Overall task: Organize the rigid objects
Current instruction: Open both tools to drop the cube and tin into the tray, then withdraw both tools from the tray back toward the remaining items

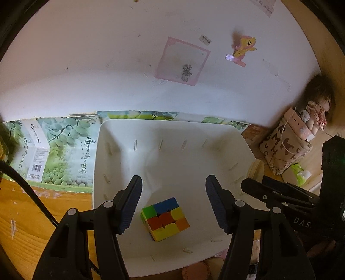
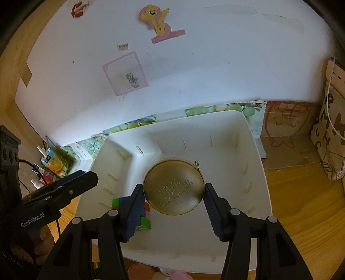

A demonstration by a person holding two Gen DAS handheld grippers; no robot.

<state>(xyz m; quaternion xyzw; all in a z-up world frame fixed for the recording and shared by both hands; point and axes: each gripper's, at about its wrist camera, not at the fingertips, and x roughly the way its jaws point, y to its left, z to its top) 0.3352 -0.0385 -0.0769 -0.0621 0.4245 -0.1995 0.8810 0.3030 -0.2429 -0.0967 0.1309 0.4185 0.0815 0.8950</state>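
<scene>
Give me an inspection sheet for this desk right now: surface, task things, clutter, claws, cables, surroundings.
Surface: wooden desk, fruit-print cardboard against the wall.
Job's things: puzzle cube inside the white bin; round gold tin held over the bin.
Clutter: letter-print pouch, doll, juice carton.
Grippers: left claw open above the cube; right claw shut on the tin.
Cables: black cable at left.
Surroundings: white wall, pony sticker, pink note.
</scene>
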